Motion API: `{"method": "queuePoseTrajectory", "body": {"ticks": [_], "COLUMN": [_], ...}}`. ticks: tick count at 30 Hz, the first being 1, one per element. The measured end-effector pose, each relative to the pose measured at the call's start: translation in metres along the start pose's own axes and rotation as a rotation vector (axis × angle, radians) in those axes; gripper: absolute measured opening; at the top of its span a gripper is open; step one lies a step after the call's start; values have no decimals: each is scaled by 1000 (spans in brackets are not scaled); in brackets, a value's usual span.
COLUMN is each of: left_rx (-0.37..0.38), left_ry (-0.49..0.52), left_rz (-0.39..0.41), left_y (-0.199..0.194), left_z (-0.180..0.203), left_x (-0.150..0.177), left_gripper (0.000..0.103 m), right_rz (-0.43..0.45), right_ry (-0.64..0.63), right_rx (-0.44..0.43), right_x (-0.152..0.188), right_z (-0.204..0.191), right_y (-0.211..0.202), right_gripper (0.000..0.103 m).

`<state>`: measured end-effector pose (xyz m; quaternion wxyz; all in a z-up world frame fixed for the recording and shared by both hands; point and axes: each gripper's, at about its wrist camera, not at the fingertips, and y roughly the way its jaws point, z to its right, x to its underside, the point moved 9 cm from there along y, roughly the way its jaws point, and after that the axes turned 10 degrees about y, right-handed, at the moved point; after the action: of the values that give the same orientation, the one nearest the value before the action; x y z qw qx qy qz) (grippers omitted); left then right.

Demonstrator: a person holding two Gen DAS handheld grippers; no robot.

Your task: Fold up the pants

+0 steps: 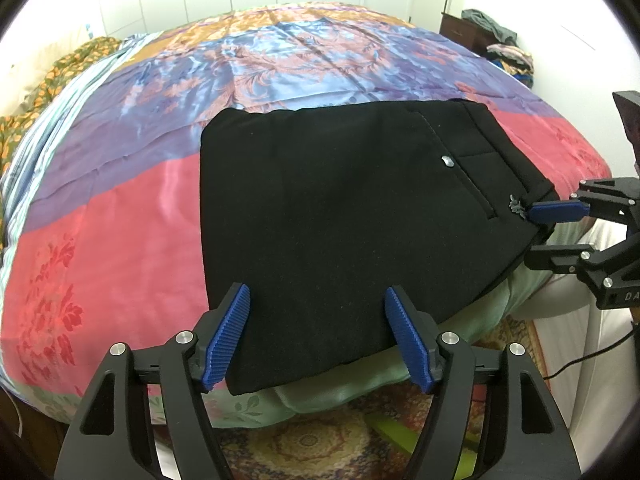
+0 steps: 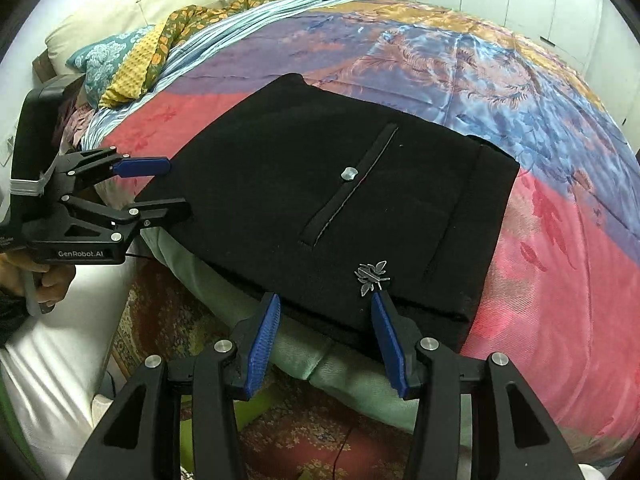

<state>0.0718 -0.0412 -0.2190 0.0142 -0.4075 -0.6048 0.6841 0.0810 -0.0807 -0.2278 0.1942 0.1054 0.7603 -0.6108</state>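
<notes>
Left tongs (image 1: pixel 318 312) stand spread over the folded black pants' (image 1: pixel 340 220) near edge. Right tongs (image 2: pixel 324 312) stand spread by the waistband emblem (image 2: pixel 372 276). Pants lie on the bed (image 1: pixel 120 208). Only the right view shows pillows (image 2: pixel 120 8).

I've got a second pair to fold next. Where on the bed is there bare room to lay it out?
The bedspread is bare beyond the far edge of the folded black pants, up to the wardrobes, and on the pink stretch toward the pillows. The near edge is crowded: the pants overhang it, with the left gripper and right gripper open at their edge.
</notes>
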Motion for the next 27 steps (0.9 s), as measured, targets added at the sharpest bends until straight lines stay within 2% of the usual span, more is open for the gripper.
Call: {"method": "queuePoseTrajectory", "body": {"ticks": [27], "left_rx": [1], "left_ry": [1], "left_rz": [-1], "left_y": [1], "left_z": [2], "left_x": [0], "left_gripper": [73], "right_rz": [2], "right_ry": [63], "right_rx": [-49], "right_x": [3], "right_z": [5], "right_y": [6], "right_gripper": [49]}}
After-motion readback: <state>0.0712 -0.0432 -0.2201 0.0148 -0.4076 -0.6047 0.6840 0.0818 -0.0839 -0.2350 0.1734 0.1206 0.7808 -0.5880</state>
